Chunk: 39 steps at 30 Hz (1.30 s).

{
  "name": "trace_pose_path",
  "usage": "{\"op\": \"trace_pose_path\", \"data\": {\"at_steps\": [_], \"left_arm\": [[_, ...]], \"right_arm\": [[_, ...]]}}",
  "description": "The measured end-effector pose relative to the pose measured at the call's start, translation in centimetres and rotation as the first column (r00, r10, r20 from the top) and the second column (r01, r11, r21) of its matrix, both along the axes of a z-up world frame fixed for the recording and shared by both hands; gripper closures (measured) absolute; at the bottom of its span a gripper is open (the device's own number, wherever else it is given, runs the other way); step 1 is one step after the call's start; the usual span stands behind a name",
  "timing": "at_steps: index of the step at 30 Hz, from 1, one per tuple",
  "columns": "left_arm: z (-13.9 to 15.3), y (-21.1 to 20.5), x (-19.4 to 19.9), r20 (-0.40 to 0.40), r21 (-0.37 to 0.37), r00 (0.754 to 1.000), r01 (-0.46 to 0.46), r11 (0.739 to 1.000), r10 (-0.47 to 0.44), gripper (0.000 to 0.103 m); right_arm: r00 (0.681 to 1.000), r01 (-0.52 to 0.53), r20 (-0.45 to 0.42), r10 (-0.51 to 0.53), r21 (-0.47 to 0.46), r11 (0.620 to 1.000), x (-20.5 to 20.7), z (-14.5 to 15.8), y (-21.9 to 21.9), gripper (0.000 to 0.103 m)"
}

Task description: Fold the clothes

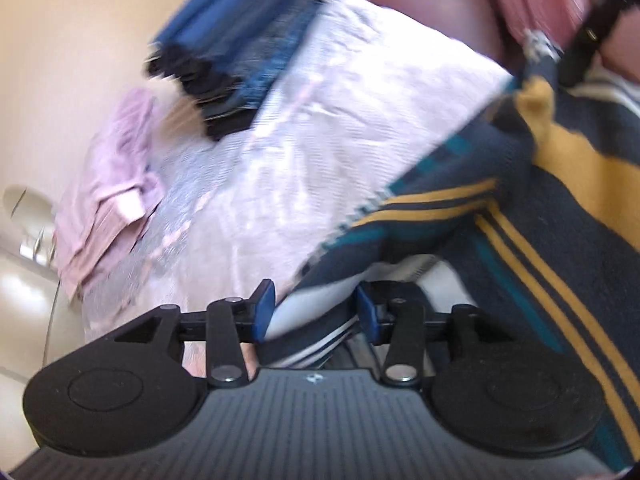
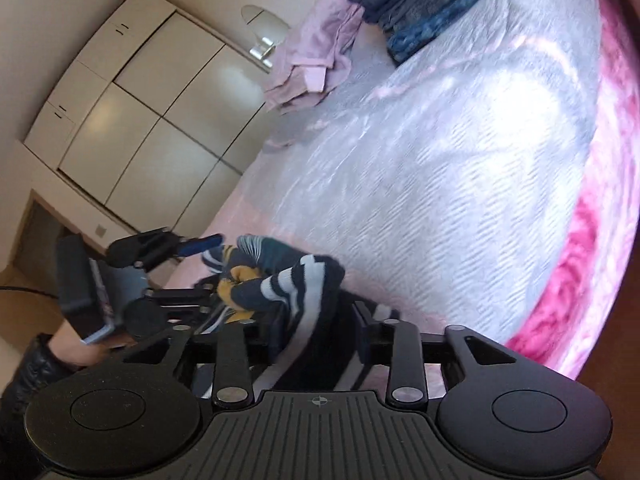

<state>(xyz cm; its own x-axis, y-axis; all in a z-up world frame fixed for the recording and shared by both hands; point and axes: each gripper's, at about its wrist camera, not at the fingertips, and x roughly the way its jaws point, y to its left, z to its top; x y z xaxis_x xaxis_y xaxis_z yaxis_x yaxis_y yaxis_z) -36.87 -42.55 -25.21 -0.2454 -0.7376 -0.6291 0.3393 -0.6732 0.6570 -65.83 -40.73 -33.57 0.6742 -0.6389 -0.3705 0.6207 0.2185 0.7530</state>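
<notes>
A navy garment with yellow, teal and white stripes (image 1: 540,216) hangs bunched between both grippers above the bed. My left gripper (image 1: 316,312) has its blue pads on either side of a white-striped fold of it, the jaws fairly wide. In the right wrist view the left gripper (image 2: 208,256) shows at left holding the garment's (image 2: 280,280) other end. My right gripper (image 2: 316,336) has the striped cloth passing between its fingers; its tips are partly hidden by the fabric.
A bed with a pale quilted cover (image 2: 440,168) and a pink rose blanket (image 2: 580,264) lies ahead. A stack of folded blue clothes (image 2: 420,8) and a crumpled pink garment (image 2: 312,60) sit at its far end. White wardrobe doors (image 2: 140,112) stand at left.
</notes>
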Motion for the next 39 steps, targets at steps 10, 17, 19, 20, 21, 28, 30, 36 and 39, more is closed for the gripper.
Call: {"op": "trace_pose_path", "data": {"at_steps": [10, 17, 19, 20, 21, 28, 30, 36, 39], "left_arm": [[-1.3, 1.3, 0.2, -0.179, 0.168, 0.977, -0.087, 0.982, 0.117, 0.062], [-2.9, -0.9, -1.1, -0.183, 0.17, 0.969, -0.136, 0.976, 0.167, 0.046], [-2.4, -1.1, -0.9, -0.186, 0.17, 0.965, -0.155, 0.973, 0.186, 0.046], [-2.1, -1.1, -0.7, -0.185, 0.164, 0.963, -0.165, 0.973, 0.194, 0.047], [-1.8, -1.1, -0.6, -0.184, 0.159, 0.962, -0.174, 0.972, 0.203, 0.049], [1.9, 1.6, 0.5, -0.283, 0.23, 0.936, -0.144, 0.963, 0.208, 0.057], [2.4, 2.4, -0.1, -0.322, 0.304, 0.929, -0.081, 0.949, 0.182, 0.057], [-0.7, 2.3, -4.2, -0.298, 0.355, 0.941, -0.045, 0.934, 0.159, 0.054], [-2.0, 1.1, -4.6, -0.309, 0.376, 0.93, -0.071, 0.924, 0.197, 0.045]], "right_arm": [[0.979, -0.037, -0.202, -0.033, -0.337, 0.941, 3.5, 6.3, 3.4, 0.063], [0.933, -0.149, -0.353, 0.063, -0.22, 0.964, 6.9, 2.4, 0.6, 0.064], [0.94, -0.133, -0.336, 0.065, -0.184, 0.974, 5.4, 1.8, 1.6, 0.063], [0.947, -0.124, -0.316, 0.066, -0.17, 0.978, 4.7, 1.7, 2.1, 0.063], [0.956, -0.112, -0.288, 0.062, -0.162, 0.98, 4.0, 1.8, 2.5, 0.063], [0.995, -0.059, -0.08, 0.054, -0.068, 0.996, 2.3, 2.1, 3.5, 0.055], [0.999, -0.048, -0.02, 0.047, -0.039, 0.998, 1.8, 2.2, 3.8, 0.052], [0.992, -0.019, 0.126, 0.012, 0.052, 0.998, 1.5, 1.6, 3.5, 0.05], [0.993, -0.085, 0.082, 0.08, 0.06, 0.995, 2.7, 1.6, 3.4, 0.05]]}}
